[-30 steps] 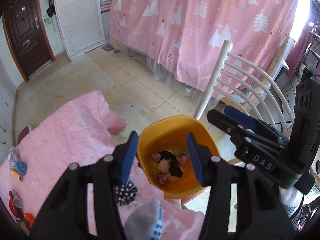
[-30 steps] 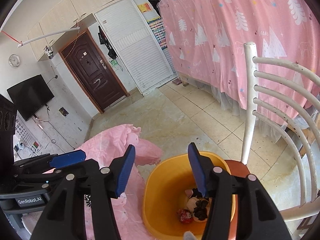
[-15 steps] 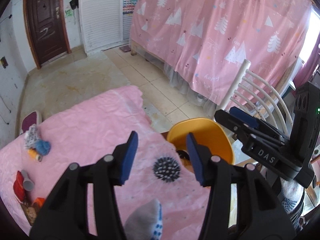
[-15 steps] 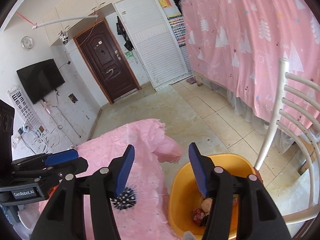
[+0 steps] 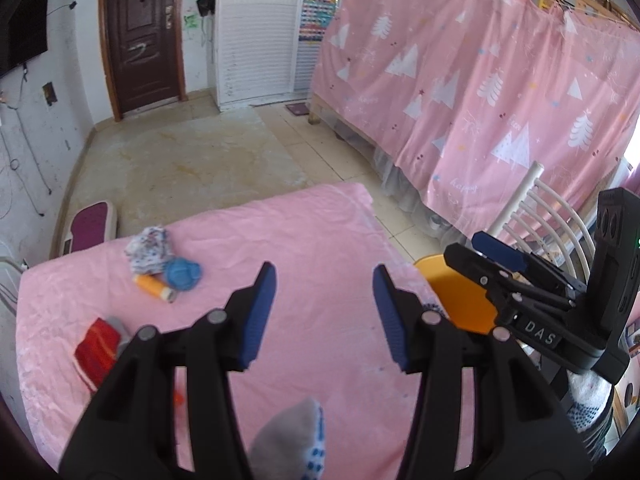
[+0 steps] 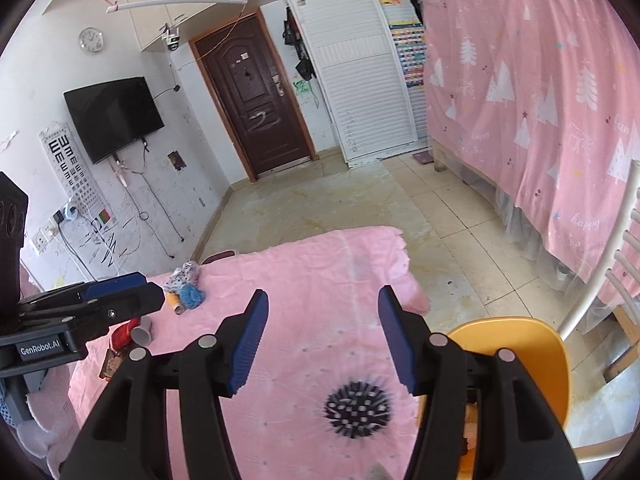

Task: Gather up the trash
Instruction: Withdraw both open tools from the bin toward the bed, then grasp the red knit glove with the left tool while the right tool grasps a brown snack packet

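Both tools hang over a table draped in a pink cloth [image 5: 320, 240], and neither carries anything: the left gripper [image 5: 324, 316] has its blue pads spread wide with only cloth showing between them, and the right gripper [image 6: 322, 338] is spread just as wide above the cloth's right half. The orange bin [image 6: 532, 356] stands off the table's right edge, beside a white slatted chair [image 5: 536, 208]; part of its inside shows behind the right tool's finger but too little to name what lies there. Trash sits toward the table's far left corner: a crumpled patterned wrapper [image 5: 148, 248], a blue crumpled scrap [image 5: 182, 274] touching it, and an orange spool-like tube [image 5: 154, 286] just beside both. Nearer the left edge lies a red packet [image 5: 96, 346] with a small grey cup [image 6: 141, 334] against it. A black spiky ball [image 6: 357, 402] rests near the right edge, just beside the bin
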A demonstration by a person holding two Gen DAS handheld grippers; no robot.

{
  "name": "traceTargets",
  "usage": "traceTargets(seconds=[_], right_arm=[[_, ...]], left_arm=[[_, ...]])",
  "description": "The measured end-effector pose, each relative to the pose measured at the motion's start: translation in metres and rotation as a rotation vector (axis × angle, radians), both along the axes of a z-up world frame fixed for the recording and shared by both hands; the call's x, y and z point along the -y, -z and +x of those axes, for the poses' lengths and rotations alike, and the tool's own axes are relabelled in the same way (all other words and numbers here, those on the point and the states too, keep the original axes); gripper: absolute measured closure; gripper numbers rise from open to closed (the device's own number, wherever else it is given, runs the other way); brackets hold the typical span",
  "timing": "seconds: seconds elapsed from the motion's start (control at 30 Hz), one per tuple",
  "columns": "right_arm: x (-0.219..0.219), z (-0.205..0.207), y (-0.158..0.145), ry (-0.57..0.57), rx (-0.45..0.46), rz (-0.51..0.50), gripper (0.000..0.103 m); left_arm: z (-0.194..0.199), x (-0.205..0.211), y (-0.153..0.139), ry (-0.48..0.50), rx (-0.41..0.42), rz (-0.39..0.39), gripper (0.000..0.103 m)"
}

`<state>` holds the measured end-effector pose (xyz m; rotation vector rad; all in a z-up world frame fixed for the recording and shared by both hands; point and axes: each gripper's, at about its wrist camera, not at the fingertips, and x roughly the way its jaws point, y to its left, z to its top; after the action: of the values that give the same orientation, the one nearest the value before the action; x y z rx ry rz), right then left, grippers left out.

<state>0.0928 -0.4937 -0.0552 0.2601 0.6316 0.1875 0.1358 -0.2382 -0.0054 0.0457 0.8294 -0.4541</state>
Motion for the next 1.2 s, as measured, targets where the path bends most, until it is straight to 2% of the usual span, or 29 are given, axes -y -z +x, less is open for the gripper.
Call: traceTargets(seconds=[0.57, 0.63, 1.0, 1.2], right_arm=[[-0.108, 0.033, 0.003, -0.142, -0.031, -0.061, 0.054], [-0.118, 0.037, 0.005, -0.158, -0.038, -0.07, 0.054], [-0.181, 0.037, 0.021, -0.268, -0.082, -0.099, 0.054], [-0.214, 0.029, 0.032, -0.338, -0.112, -0.121, 0.05]], left_arm=[[0.013, -0.128, 0.013, -0.18, -0.024, -0.002, 0.055], [0.014, -0.141, 0.015, -0.2, -0.031, -0.007, 0.052], [0.026, -0.194, 0.048, -0.274, -0.11, -0.008, 0.051], [0.033, -0.206, 0.069, -0.282, -0.169, -0.023, 0.051]])
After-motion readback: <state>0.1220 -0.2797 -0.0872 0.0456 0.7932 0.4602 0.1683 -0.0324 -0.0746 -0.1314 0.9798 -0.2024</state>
